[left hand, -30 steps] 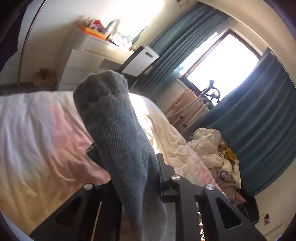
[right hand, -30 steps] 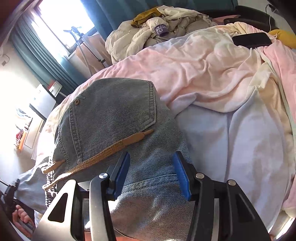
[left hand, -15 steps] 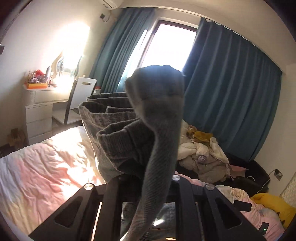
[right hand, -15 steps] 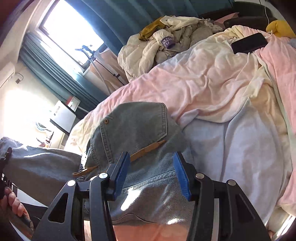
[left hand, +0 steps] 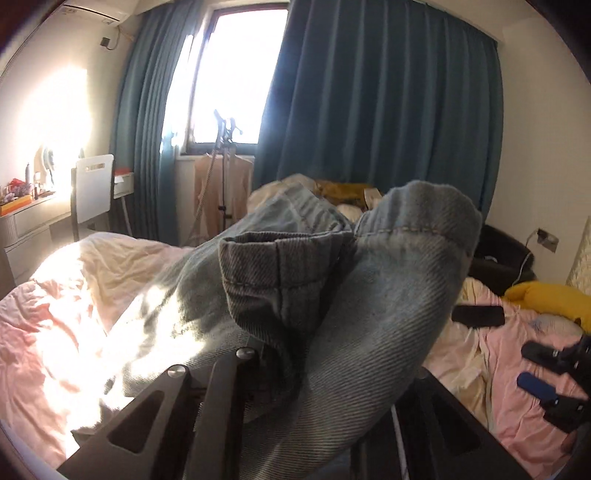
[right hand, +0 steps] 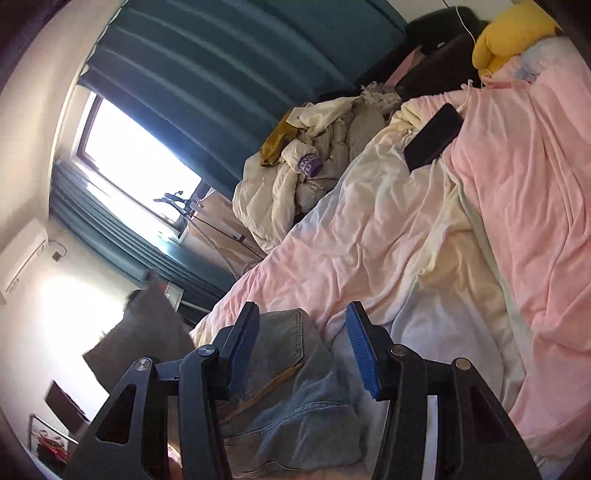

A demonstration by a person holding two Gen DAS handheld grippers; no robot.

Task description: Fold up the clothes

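Light blue jeans (left hand: 369, 302) lie over my left gripper (left hand: 291, 354), a hemmed leg end bunched in front of the lens. The denim hides the fingertips, and the jaws look shut on it. In the right wrist view the jeans' seat (right hand: 295, 387), with a back pocket and a tan strip, lies on the pink and cream bedding (right hand: 388, 251) under my right gripper (right hand: 301, 343). This gripper is open and its blue pads (right hand: 360, 347) stand apart with nothing clamped. The lifted leg shows dark at the left (right hand: 147, 332). My right gripper (left hand: 546, 373) also appears in the left wrist view.
A black phone (right hand: 432, 136) lies on the bedding near a yellow plush toy (right hand: 513, 33). A heap of cream clothes (right hand: 303, 173) sits beyond the bed by the teal curtains (left hand: 388, 110). A tripod (left hand: 223, 166) and a white chair (left hand: 92, 192) stand near the window.
My left gripper has swung round with the jeans leg, from facing the wall to facing the window and bed head. The right gripper has tilted and drawn back over the pocket, still open.
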